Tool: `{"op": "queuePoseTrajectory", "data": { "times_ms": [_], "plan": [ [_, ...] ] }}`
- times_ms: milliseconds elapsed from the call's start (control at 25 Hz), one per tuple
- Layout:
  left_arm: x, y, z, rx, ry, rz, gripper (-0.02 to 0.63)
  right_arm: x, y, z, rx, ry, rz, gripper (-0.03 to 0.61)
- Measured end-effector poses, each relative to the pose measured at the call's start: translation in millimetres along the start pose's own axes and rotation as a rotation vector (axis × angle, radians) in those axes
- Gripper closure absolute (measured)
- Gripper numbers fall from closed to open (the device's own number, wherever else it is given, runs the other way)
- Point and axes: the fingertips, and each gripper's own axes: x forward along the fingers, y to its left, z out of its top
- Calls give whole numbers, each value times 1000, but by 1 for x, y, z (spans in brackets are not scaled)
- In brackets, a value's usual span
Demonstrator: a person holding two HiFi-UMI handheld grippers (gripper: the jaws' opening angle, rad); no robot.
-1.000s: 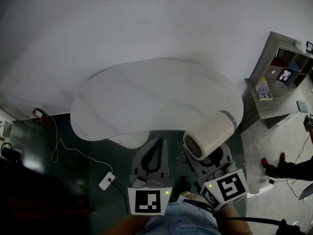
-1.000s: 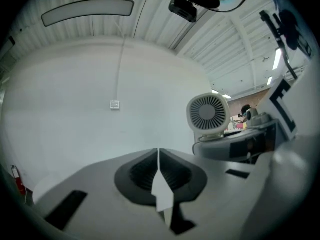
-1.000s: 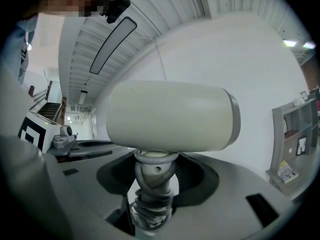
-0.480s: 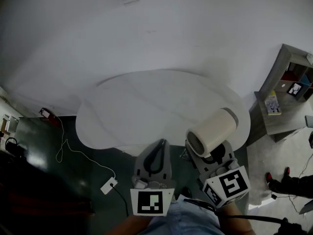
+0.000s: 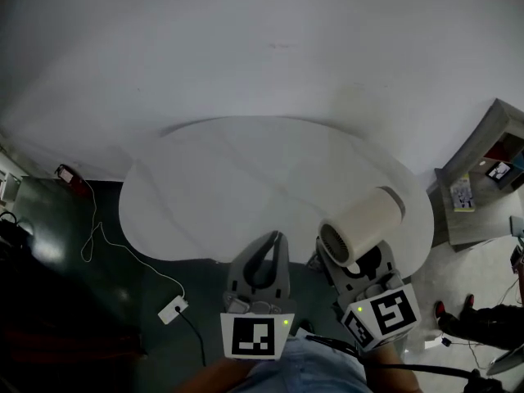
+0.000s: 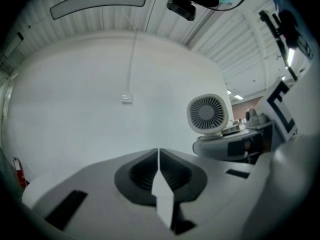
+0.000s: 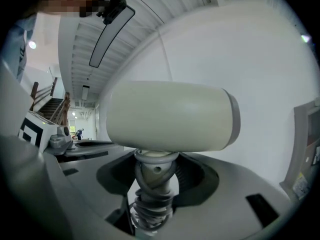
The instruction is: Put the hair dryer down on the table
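Cream cylindrical hair dryer [image 5: 361, 223]: your right gripper [image 5: 358, 262] fingers are clamping its cord-wrapped handle [image 7: 152, 181] over the white rounded desk [image 5: 229, 178] edge; your left gripper [image 5: 271, 250] fingers are pressing together, empty.

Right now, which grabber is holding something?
The right gripper: it clamps the cream hair dryer by its handle. The left gripper is shut on nothing.

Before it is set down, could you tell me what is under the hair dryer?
The hair dryer's cord-wrapped handle sits in the right gripper, over the table's near edge. Its barrel hides the tabletop beneath.
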Motion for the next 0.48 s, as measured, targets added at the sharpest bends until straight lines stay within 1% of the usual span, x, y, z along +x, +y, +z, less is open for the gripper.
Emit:
{"op": "queuePoseTrajectory", "data": {
  "times_ms": [240,400,480],
  "plan": [
    [54,66,-5,-42,9,-12,600,78,0,0,-7,32,-20,359],
    [85,93,2,-56,-20,-49,600,113,-3,10,-32,43,-56,359],
    [97,102,7,-49,-33,-75,600,126,-5,17,-55,45,-75,359]
  ]
}}
